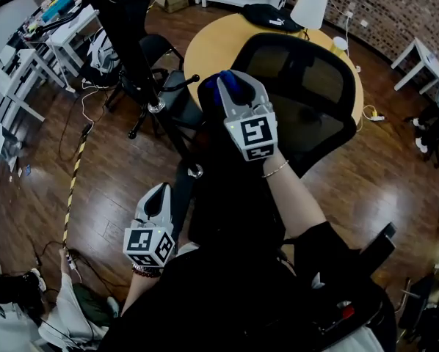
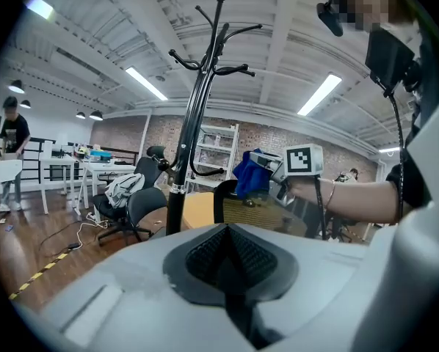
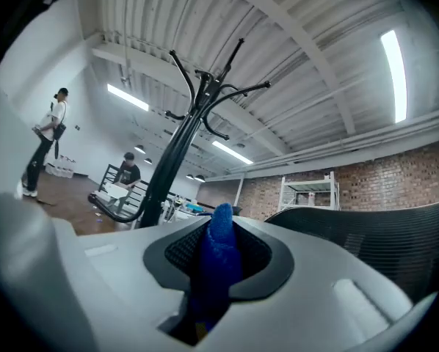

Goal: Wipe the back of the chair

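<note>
The right gripper (image 3: 220, 235) has its jaws closed on a blue cloth (image 3: 222, 266), a fold of it sticking out past the tips. The left gripper (image 2: 230, 261) has its jaws together with nothing between them, and hangs low by the person's side, well away from the work.

The cloth is up at the top corner of the chair back (image 1: 307, 86), the black mesh panel that fills the middle of the head view. The right gripper view shows the mesh just beside the jaws; whether the cloth touches it I cannot tell. The mesh shows no mark of wiping, so I judge the job to be at or near its start, with nearly the whole back left to cover.

A black coat stand (image 1: 141, 46) rises close on the left of the chair, near that corner, and could catch a wide stroke that way. A round yellow table (image 1: 205, 42) sits right behind the chair back, with a white lamp (image 1: 309, 7) on it. Another office chair (image 2: 137, 205) stands beyond the coat stand.
</note>
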